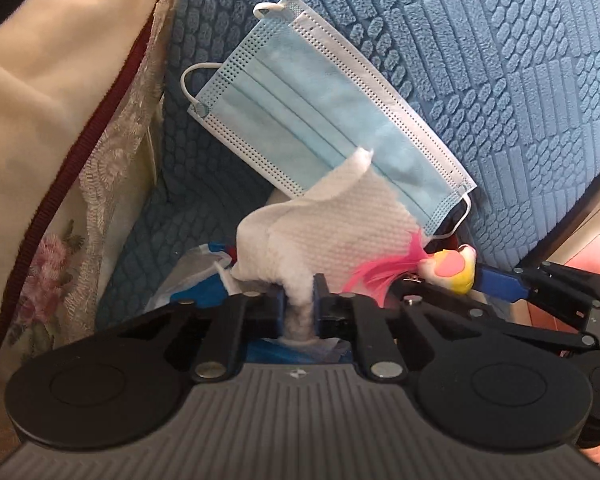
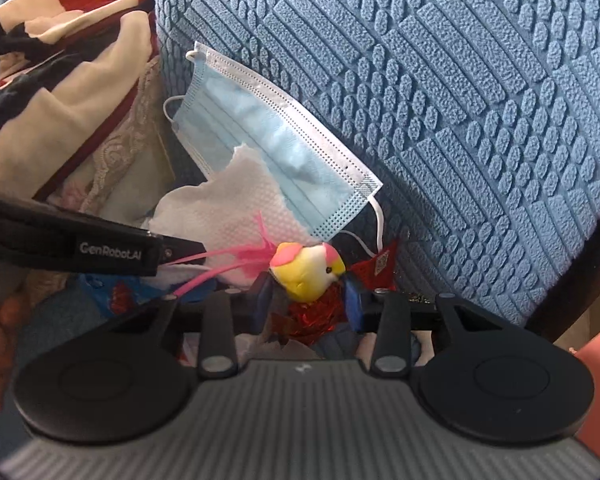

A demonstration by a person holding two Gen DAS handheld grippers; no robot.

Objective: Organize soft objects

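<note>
Pinching a white tissue [image 1: 324,236], left tongs [image 1: 300,300] clenched; right tongs [image 2: 308,292] grasping toy bird [image 2: 306,270]

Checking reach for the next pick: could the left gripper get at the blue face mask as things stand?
Probably not yet: the left gripper is shut on the white tissue, which also covers the face mask's near corner.

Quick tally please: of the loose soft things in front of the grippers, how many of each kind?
Face mask: 1
White tissue: 1, pinched in the left gripper
Toy bird with pink feathers: 1, held in the right gripper
Total: 3
</note>
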